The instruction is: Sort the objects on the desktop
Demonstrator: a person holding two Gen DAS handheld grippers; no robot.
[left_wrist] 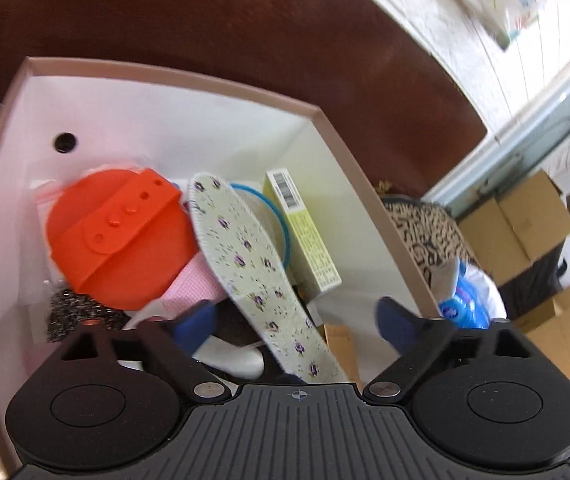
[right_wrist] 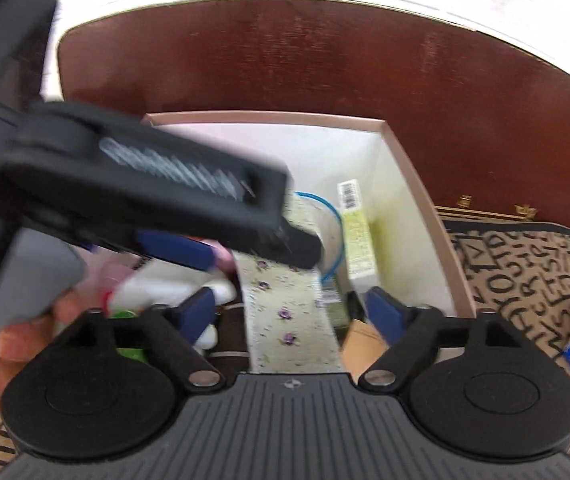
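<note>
Left gripper (left_wrist: 297, 320) hangs right over the box (left_wrist: 173, 70), jaws spread wide w/ nothing between the blue pads (left_wrist: 199, 320). The insole (left_wrist: 253, 268), floral print, lies under that gap, running from the near edge of the box up toward its middle. Right gripper (right_wrist: 285, 312) is just as wide apart, also holding nothing, poised over the near edge of the same box (right_wrist: 269, 117) w/ the insole (right_wrist: 285, 312) below it.

Inside the box: orange disc (left_wrist: 119, 240) w/ a strap against the left wall, steel scourer (left_wrist: 73, 314) at the near left corner, pink cloth (left_wrist: 191, 284) betw. disc and insole. Yellow carton (left_wrist: 305, 232) w/ barcode leans along the right wall; a blue ring (left_wrist: 281, 220) sits betw. it and the insole tip. Something white (left_wrist: 237, 360) lies at the near edge, partly under the insole; can't tell what.

In the right wrist view the left gripper (right_wrist: 257, 248) cuts across the box from the left, blurred, the person's hand (right_wrist: 9, 344) on its grip. Box stands on a lettered cloth (right_wrist: 525, 280), dark wood panel (right_wrist: 305, 60) behind. Cardboard boxes (left_wrist: 517, 224) stacked well off to the right.
</note>
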